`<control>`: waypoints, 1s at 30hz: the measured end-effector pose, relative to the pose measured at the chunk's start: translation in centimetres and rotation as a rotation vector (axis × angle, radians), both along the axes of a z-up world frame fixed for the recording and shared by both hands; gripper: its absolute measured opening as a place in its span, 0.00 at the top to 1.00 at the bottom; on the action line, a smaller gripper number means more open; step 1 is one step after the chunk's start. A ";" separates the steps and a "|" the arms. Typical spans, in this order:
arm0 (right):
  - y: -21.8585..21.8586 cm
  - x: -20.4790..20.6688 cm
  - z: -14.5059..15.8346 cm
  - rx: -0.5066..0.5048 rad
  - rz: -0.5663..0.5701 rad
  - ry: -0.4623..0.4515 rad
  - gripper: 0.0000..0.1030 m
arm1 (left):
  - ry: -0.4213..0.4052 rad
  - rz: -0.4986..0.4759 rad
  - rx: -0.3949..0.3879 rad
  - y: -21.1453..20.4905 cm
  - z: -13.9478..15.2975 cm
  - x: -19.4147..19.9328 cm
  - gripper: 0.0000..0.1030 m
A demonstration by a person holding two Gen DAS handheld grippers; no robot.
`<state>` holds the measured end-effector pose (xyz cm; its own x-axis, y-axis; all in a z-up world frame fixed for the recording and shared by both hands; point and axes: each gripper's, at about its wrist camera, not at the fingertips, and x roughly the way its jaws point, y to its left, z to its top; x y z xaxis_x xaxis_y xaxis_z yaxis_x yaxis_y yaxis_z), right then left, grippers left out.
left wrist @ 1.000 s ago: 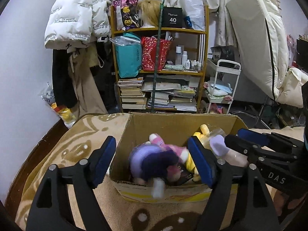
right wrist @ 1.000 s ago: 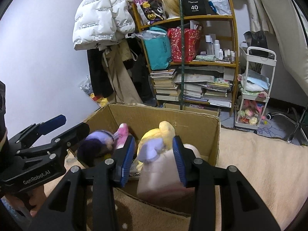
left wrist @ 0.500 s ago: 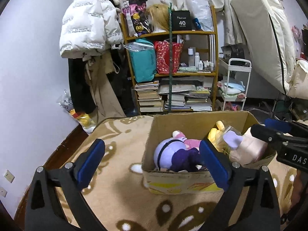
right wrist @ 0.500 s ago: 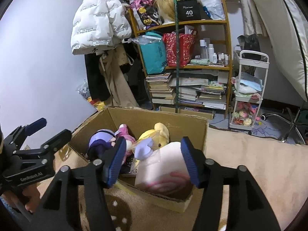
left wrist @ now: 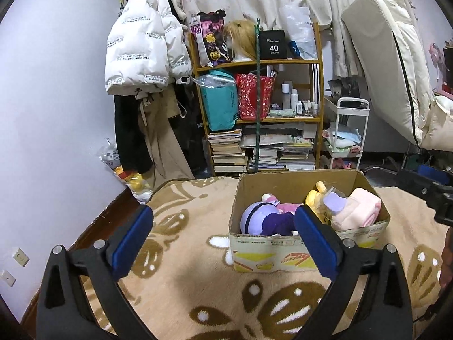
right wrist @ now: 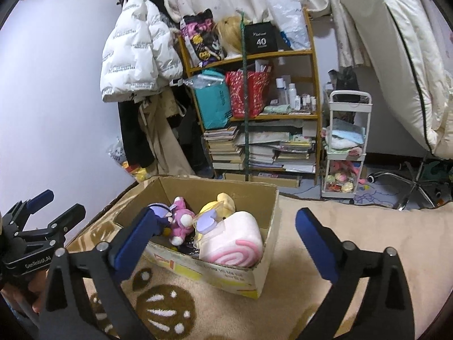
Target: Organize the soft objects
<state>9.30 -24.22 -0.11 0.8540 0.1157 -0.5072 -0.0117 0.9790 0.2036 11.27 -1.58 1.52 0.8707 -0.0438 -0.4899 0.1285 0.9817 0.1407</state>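
Fingers of left gripper (left wrist: 223, 236) and right gripper (right wrist: 223, 233) spread wide, holding nothing. Beyond the fingertips, clear of them: cardboard box (right wrist: 254, 276) on blanket (left wrist: 181, 283), holding pink roll plush (right wrist: 235, 243), purple plush (left wrist: 263, 221), yellow plush (right wrist: 218, 205). Farther: bookshelf (left wrist: 263, 119).
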 end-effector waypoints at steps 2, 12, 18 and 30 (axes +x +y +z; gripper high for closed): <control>-0.1 -0.7 0.5 -0.011 -0.005 -0.005 0.00 | -0.005 0.002 -0.002 0.2 0.2 -0.7 0.04; -0.6 -4.5 2.3 -0.036 -0.041 -0.043 0.00 | -0.023 0.009 -0.020 1.2 1.1 -3.8 0.01; -0.8 -6.4 3.0 -0.039 -0.052 -0.056 0.00 | -0.037 0.010 -0.023 1.8 1.6 -5.3 0.01; -0.9 -9.5 3.2 -0.049 -0.071 -0.061 0.00 | -0.044 -0.023 -0.028 2.2 2.2 -7.5 0.01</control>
<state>-0.23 -25.12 3.11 0.8888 0.0303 -0.4573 0.0472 0.9865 0.1570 3.77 0.67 3.77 0.8902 -0.0771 -0.4491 0.1451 0.9823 0.1188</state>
